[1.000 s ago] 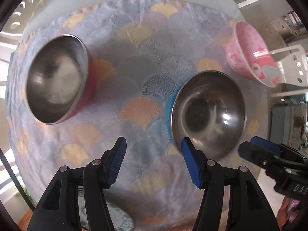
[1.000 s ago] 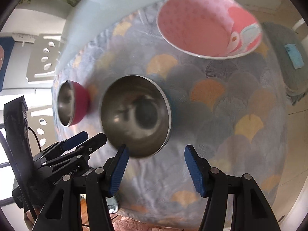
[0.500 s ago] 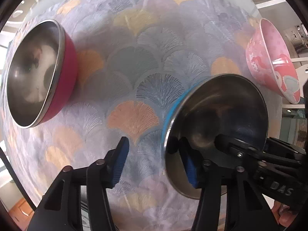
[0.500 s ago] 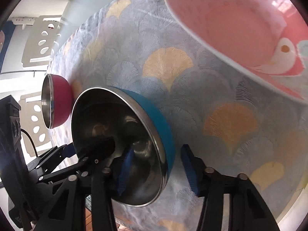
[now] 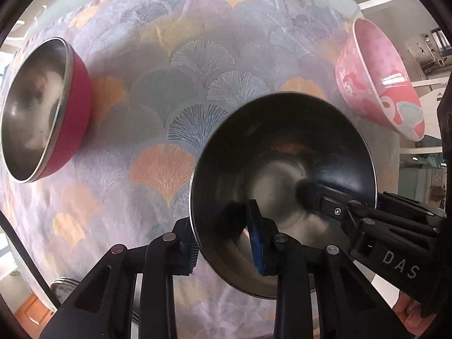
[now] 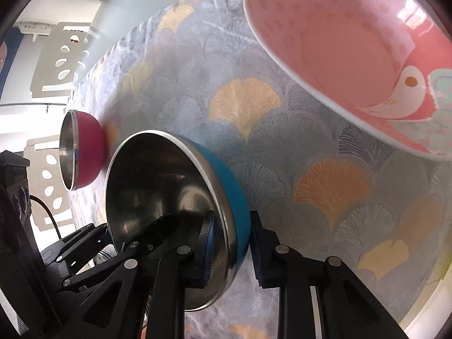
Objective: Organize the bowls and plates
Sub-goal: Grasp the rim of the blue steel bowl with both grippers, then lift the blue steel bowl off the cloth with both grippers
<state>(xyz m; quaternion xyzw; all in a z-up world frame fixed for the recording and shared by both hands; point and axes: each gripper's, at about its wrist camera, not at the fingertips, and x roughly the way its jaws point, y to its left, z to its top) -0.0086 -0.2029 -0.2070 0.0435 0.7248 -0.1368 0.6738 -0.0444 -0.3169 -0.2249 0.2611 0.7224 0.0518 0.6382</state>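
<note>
Steel lines the inside of the blue bowl [image 6: 169, 206], which sits on the fan-patterned tablecloth [image 5: 175, 118] and is pinched at two places on its rim. Its near edge is clamped by the left gripper [image 5: 224, 243], one blue pad [image 5: 255, 240] inside the bowl and the other outside against the wall. The opposite side is clamped by the right gripper [image 6: 230, 250] in the same way, one finger inside and one pressed on the blue outer wall. Both sets of fingers are closed tight on the rim. A red bowl [image 5: 42, 110], also steel inside, is seen well apart to the left on the cloth. A pink bowl [image 6: 353, 56] with a printed figure is set near the blue bowl on its other side. White chair backs [image 6: 56, 65] are seen beyond the table's edge.
</note>
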